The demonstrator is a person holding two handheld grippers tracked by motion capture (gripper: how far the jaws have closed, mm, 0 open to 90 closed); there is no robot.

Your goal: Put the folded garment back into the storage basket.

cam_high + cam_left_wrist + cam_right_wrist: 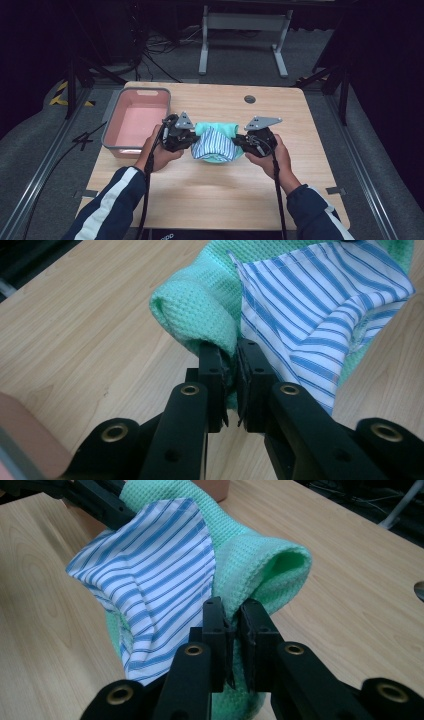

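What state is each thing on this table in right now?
green cloth: bunched, hanging between both claws.
striped cloth: draped against the green cloth, held up with it.
left claw: shut on the cloths' edge.
right claw: shut on the opposite edge.
pink bin: upright, nothing inside.

Mint cloth [200, 305] waffle-knit, rough, matt; striped cloth [310, 305] smooth woven cotton look. Table [300, 165] matt light wood grain. Bin [115, 107] at left, smooth plastic. Gripper jaws matt black plastic.
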